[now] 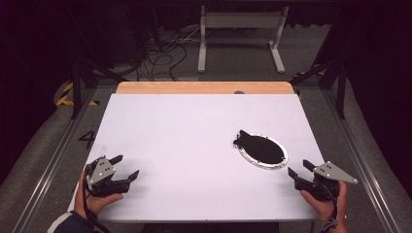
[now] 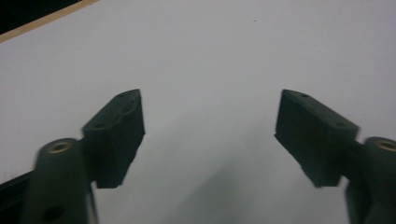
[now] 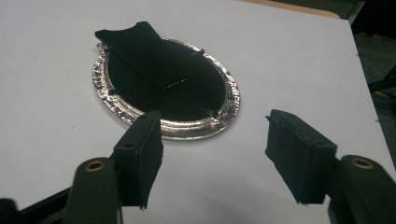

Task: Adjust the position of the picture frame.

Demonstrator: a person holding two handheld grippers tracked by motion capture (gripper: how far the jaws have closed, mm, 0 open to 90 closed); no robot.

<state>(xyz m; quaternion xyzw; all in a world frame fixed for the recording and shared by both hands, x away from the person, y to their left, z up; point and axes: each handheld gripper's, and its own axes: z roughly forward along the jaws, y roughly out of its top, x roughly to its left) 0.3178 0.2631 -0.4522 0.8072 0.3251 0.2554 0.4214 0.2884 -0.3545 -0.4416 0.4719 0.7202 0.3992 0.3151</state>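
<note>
The left gripper [image 1: 124, 166] and the right gripper [image 1: 300, 168] sat near the front edge of the flat white table [image 1: 184, 131], jaws wide open and holding nothing. Just past the right one lay an oval silver picture frame [image 3: 170, 80] (black back facing up), near but not touching.

black claws [image 1: 125, 168], grey three-cornered plates, brass-ringed screw holes, dark sleeve [image 1: 68, 224].

Oval silver-rimmed frame [image 1: 263, 150] face-down, right
</note>
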